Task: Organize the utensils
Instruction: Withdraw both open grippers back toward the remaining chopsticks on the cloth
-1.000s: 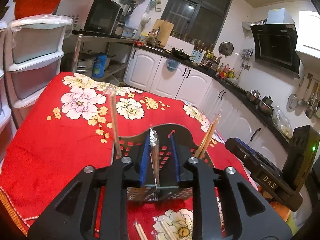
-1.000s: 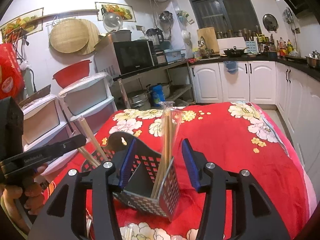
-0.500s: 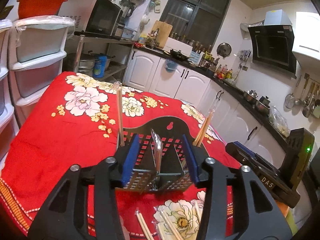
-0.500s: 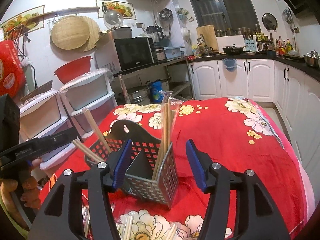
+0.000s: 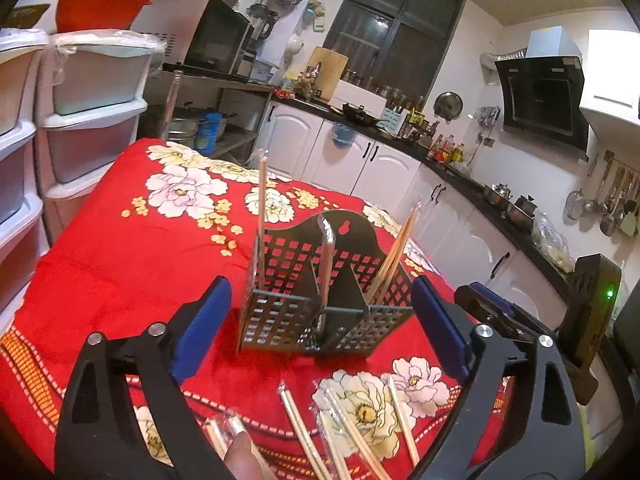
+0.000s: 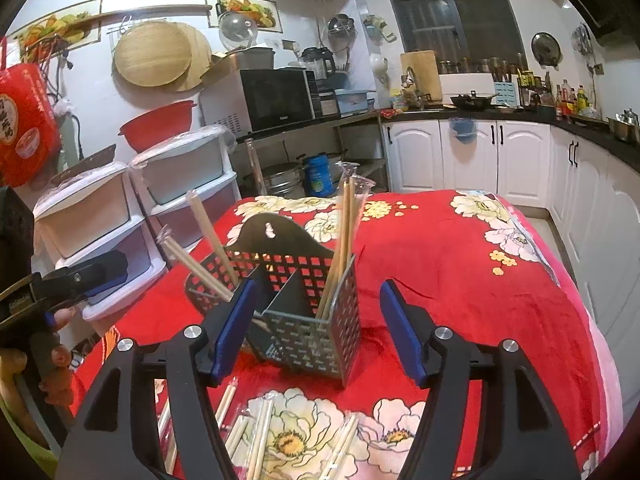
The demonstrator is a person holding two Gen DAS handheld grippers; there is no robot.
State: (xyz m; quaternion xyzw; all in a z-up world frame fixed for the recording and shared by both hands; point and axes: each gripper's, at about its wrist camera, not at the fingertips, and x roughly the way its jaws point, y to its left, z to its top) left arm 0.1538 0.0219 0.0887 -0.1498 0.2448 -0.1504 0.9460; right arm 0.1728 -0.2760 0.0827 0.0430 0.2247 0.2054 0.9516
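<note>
nearest, wrapped chopsticks (image 5: 352, 432) are seen lying loose and flat on the red tabletop (image 5: 120, 248), long axes running roughly away from the cameras, so sorting is judged partly done. the left tongs (image 5: 320, 320) and right tongs (image 6: 316, 320) are held spread, pinching nothing. just beyond, the perforated caddy (image 5: 324, 280) stands upright, several pairs already stood in its compartments, pointing upward, some tilted.
</note>
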